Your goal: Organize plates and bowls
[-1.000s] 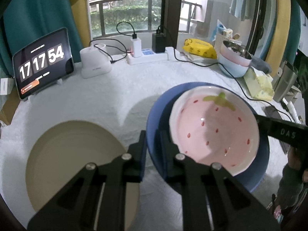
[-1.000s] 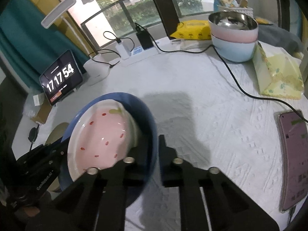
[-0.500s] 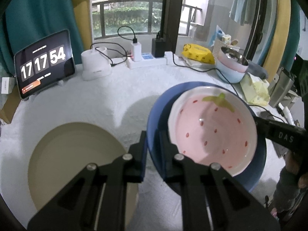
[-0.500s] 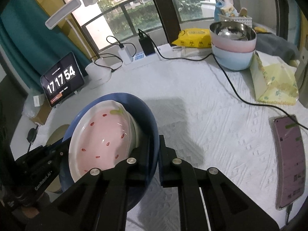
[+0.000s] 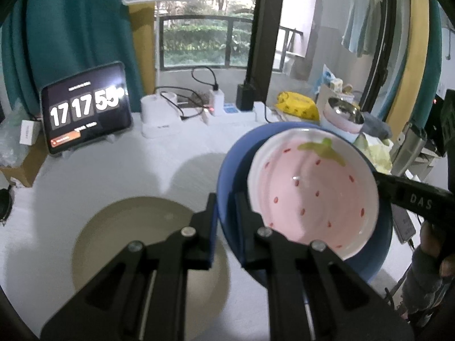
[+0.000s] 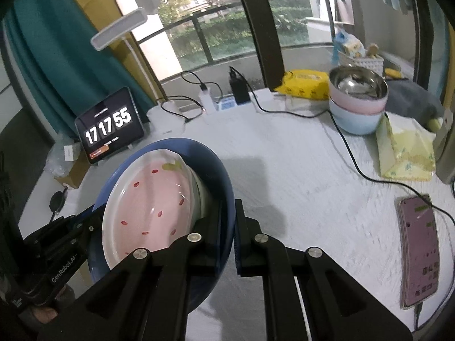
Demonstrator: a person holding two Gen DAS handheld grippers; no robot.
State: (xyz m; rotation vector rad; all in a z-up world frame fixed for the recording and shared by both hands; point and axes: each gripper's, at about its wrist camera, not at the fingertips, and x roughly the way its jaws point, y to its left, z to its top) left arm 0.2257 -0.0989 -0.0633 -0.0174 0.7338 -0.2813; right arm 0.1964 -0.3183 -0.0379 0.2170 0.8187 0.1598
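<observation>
A blue plate (image 5: pixel 231 170) with a pink strawberry-pattern bowl (image 5: pixel 312 196) in it is held above the white table. My left gripper (image 5: pixel 226 216) is shut on the plate's left rim. My right gripper (image 6: pixel 229 221) is shut on the opposite rim of the blue plate (image 6: pixel 219 170); the pink bowl (image 6: pixel 150 199) leans inside it. The right gripper also shows at the right of the left wrist view (image 5: pixel 412 199). A beige plate (image 5: pixel 128 227) lies flat on the table below and left of the left gripper.
A tablet clock (image 5: pixel 85 113), a lamp base (image 5: pixel 159 116) and a power strip (image 5: pixel 227 110) with cables stand at the back. Stacked bowls (image 6: pixel 358 105), a yellow tissue pack (image 6: pixel 406 147) and a phone (image 6: pixel 418 250) on a cable are at the right.
Both grippers have lifted the blue plate with the pink bowl higher above the table; the table and beige plate look farther below. Both grips are unchanged.
</observation>
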